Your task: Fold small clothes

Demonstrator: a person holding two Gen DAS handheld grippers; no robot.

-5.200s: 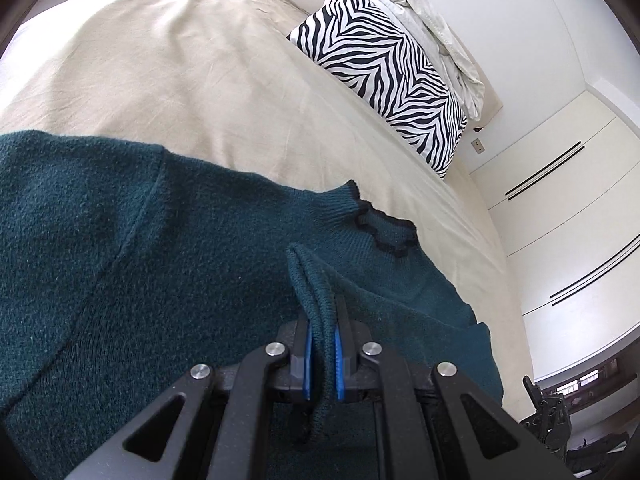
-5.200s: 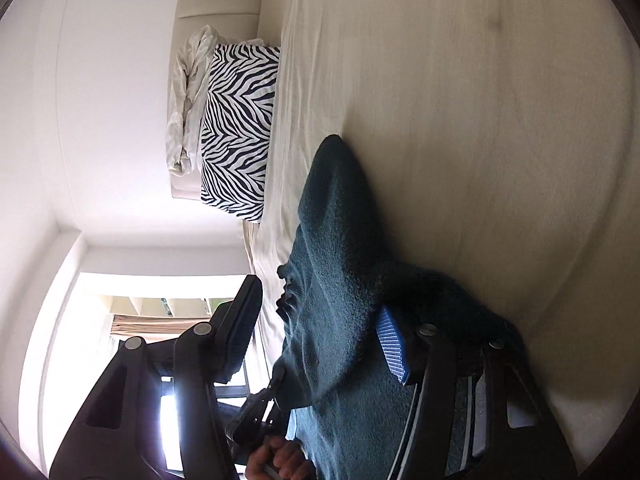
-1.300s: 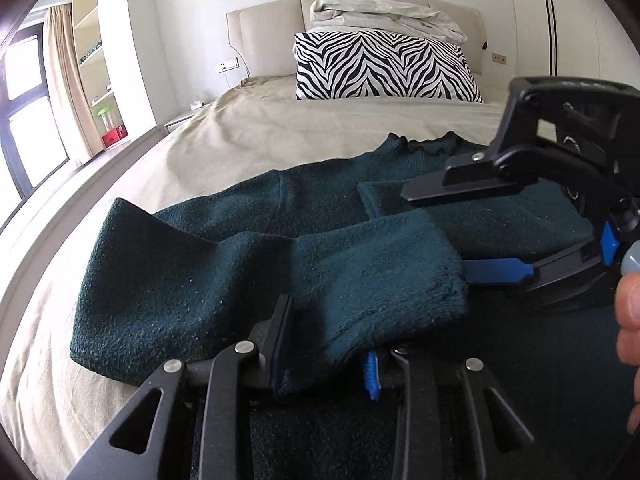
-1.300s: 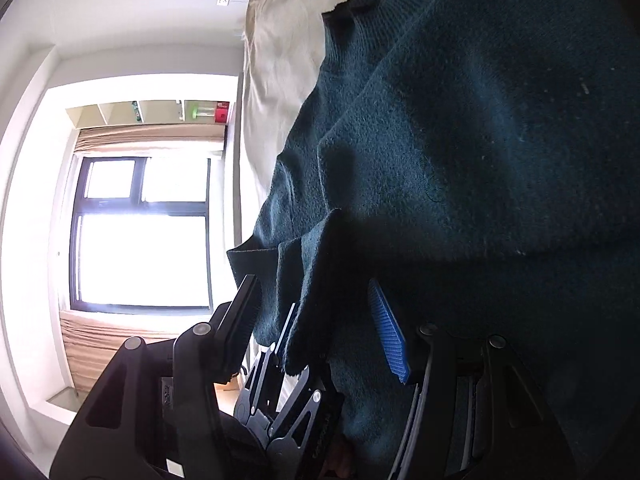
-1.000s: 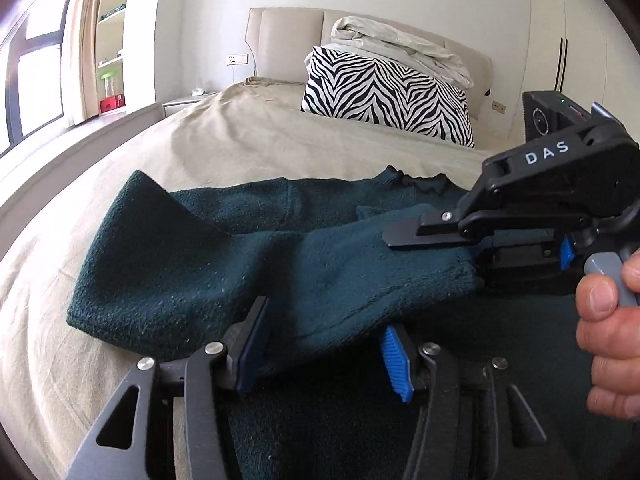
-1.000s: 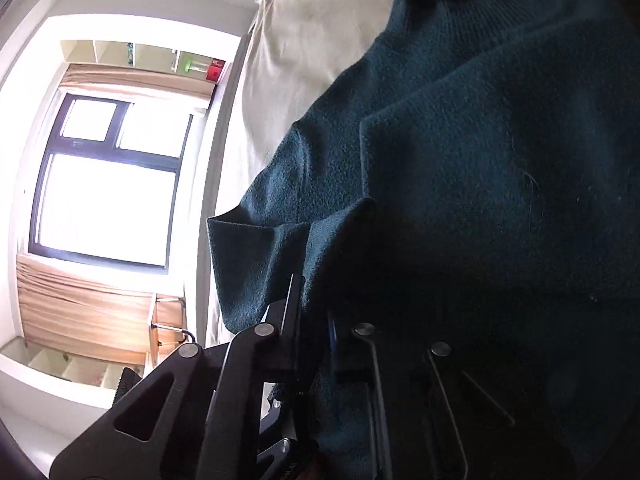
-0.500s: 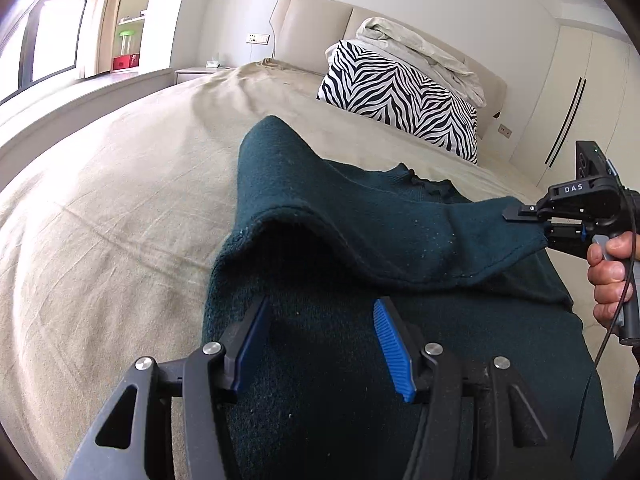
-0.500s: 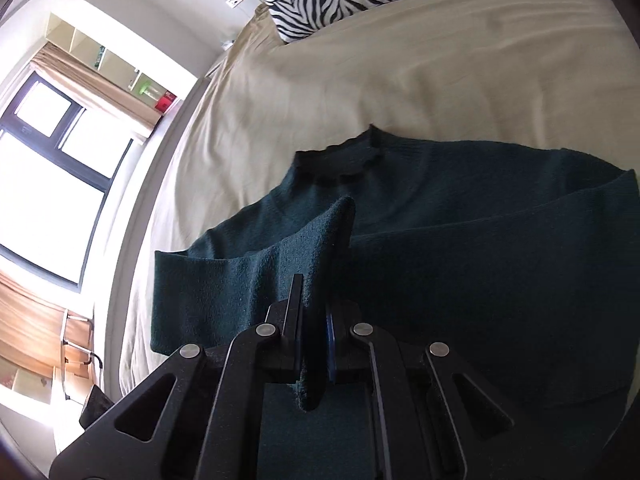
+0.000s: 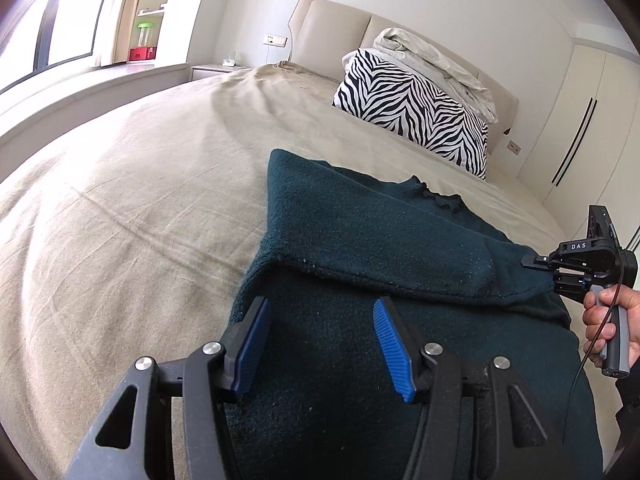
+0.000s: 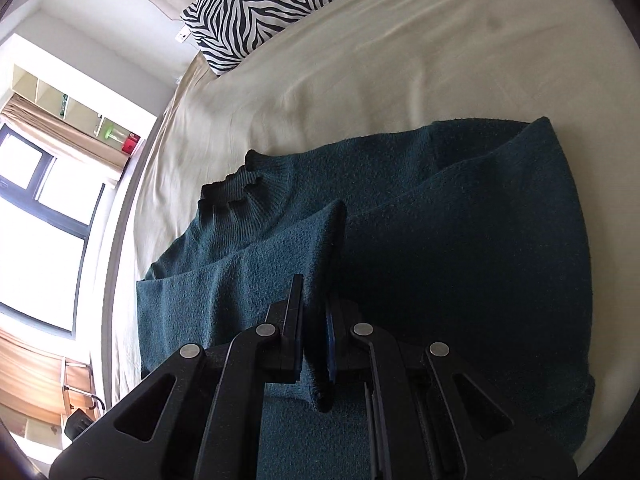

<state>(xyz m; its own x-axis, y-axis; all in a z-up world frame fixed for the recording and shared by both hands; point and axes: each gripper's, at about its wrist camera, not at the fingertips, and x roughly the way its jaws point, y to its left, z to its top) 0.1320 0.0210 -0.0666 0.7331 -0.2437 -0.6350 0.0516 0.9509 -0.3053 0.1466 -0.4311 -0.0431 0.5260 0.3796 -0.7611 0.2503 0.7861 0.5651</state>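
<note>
A dark teal knitted sweater lies flat on the beige bed, its frilled collar toward the pillows. My left gripper hovers open over the sweater's lower left part, with no fabric pinched between its blue pads. My right gripper is shut on the cuff of one sleeve and holds it stretched across the sweater's chest. In the left wrist view the right gripper sits at the far right, held by a hand. The other sleeve lies folded over the body.
A zebra-print pillow with crumpled pale bedding on it leans on the padded headboard. White wardrobe doors stand to the right, a window and shelves to the left. Bare sheet lies left of the sweater.
My left gripper let go of the sleeve and stands open. My right gripper shut on the cuff and carried the sleeve rightward across the sweater, folding it over the body.
</note>
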